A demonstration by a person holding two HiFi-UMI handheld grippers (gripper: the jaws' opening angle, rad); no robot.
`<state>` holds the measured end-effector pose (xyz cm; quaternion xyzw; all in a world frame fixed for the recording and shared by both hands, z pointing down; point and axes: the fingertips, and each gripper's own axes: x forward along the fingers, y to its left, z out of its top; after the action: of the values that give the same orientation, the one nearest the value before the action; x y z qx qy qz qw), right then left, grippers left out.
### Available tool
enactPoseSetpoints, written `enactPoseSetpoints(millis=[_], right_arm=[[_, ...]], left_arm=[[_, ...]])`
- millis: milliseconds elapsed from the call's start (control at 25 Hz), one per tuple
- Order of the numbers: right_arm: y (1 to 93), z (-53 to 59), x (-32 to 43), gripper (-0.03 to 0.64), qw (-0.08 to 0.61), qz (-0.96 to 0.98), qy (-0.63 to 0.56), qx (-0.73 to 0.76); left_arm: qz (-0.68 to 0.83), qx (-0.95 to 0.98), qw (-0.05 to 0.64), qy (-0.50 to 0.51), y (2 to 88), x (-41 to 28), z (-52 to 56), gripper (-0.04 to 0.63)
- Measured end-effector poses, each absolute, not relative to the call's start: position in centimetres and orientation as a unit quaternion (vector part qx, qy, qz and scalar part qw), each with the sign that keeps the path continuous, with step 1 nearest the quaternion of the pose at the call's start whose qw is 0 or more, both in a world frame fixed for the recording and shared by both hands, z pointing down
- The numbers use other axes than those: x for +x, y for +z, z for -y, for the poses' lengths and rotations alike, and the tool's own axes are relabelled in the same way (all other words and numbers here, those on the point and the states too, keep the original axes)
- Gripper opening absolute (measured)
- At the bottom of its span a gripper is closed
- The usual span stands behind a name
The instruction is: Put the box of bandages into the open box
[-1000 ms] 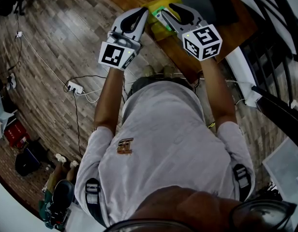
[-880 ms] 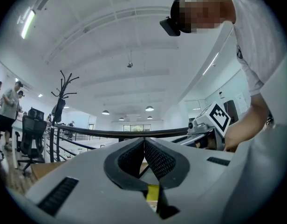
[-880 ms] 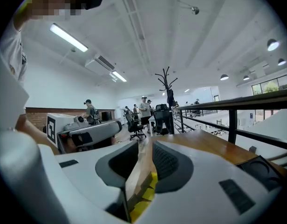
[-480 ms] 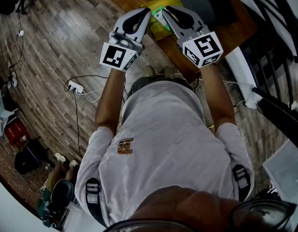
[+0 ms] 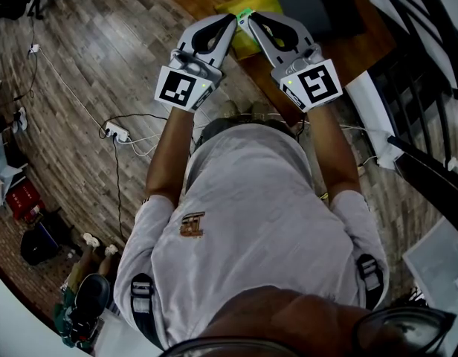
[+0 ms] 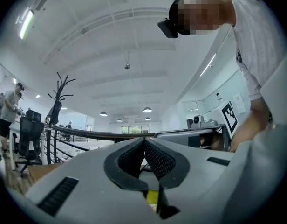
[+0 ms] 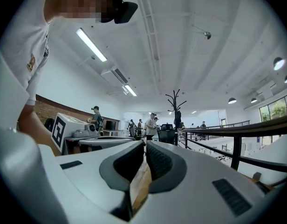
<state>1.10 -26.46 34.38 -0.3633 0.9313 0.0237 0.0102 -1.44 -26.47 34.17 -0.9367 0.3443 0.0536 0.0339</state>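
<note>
In the head view both grippers point at the near edge of a wooden table [image 5: 348, 50]. A yellow-green flat box [image 5: 247, 42], only partly seen, lies on that edge under the tips. A dark open box [image 5: 318, 6] sits behind it. My left gripper [image 5: 230, 21] is shut, its tips meeting [image 6: 144, 140] on nothing. Through the gap below its pads shows a bit of the yellow box [image 6: 153, 199]. My right gripper [image 5: 247, 17] has its jaws closed together [image 7: 145, 143], and I see nothing held between them. The two grippers' tips nearly touch each other.
Wood-plank floor [image 5: 102, 58] spreads to the left, with a power strip [image 5: 114, 134] and cables on it. A black railing [image 5: 422, 58] runs behind the table at the right. The person's torso fills the lower middle of the head view.
The right gripper's jaws have closed. Its marker cube has dropped slightly lower and its tip has swung left toward the left gripper's tip. The left gripper has barely moved.
</note>
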Motion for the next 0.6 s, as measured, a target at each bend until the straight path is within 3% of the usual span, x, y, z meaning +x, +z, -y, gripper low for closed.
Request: enactPoseSetpoints(millis=[160, 600], right_arm=[[32.9, 25.7, 1.0, 0.038, 0.041, -0.928, 0.050, -0.368], [32.6, 24.0, 1.1, 0.032, 0.033, -0.928, 0.055, -0.368]], left_arm=[[-0.343, -0.937, 0.038, 0.056, 33.7, -1.2, 25.9, 0.019], [-0.341, -0.937, 0.041, 0.057, 33.1, -0.9, 24.4, 0.019]])
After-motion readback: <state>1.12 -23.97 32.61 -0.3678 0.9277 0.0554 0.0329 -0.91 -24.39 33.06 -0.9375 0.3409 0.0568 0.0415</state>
